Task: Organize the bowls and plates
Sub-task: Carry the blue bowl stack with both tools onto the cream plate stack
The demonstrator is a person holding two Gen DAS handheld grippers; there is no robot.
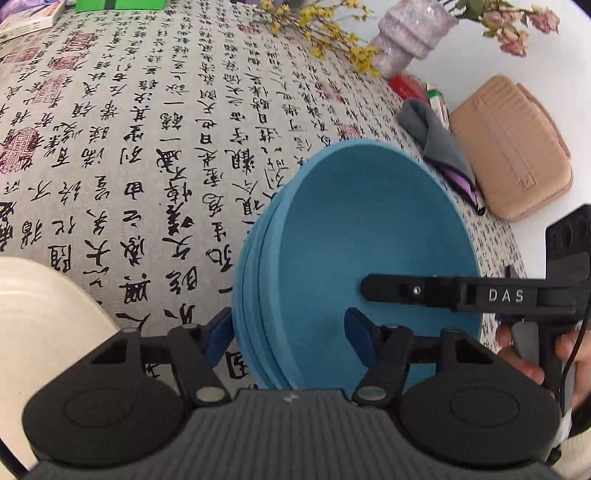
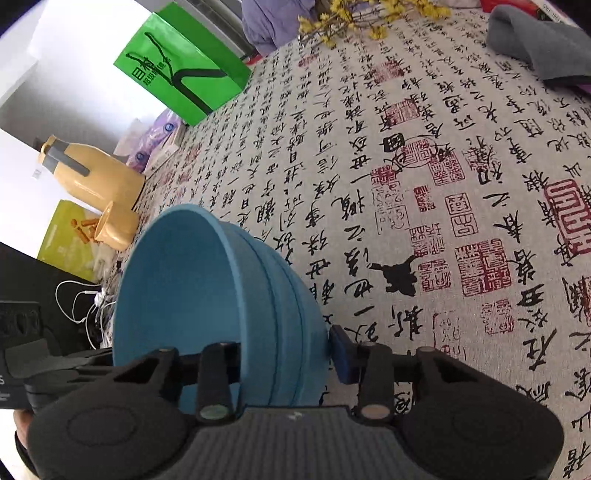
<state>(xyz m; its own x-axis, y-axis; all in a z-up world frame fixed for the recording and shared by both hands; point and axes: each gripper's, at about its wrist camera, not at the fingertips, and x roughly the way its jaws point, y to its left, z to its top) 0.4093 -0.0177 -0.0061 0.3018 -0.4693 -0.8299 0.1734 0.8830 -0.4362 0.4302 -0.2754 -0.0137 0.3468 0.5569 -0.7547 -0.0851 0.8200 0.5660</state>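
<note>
A stack of blue bowls is sitting on the table, which is covered by a cloth printed with black writing and red seals. The bowls are nested one inside another with their mouths facing upward, so the stack's axis is running straight up from the cloth; being round, it has no long side along the table. At least three rims are showing, one just under the next.

The left gripper is straddling the wall of the stack on one side: one blue pad is sitting outside against or just beside the outer wall, and the other pad is lying inside the top bowl. I cannot tell whether the pads are pressing on the wall. The right gripper is straddling the opposite wall in the same way, with one blue pad outside, just beside the bowls, and the other finger reaching down inside. Its jaws are standing partly apart around the wall, and a firm grip cannot be confirmed.

In the left wrist view, the right gripper's finger is lying across the far rim, with a hand holding its handle.

A cream plate is resting near the stack. Toward the table's far edge are lying a grey cloth, a tan pouch and a vase. Near another edge are standing a green bag and a yellow jug.
</note>
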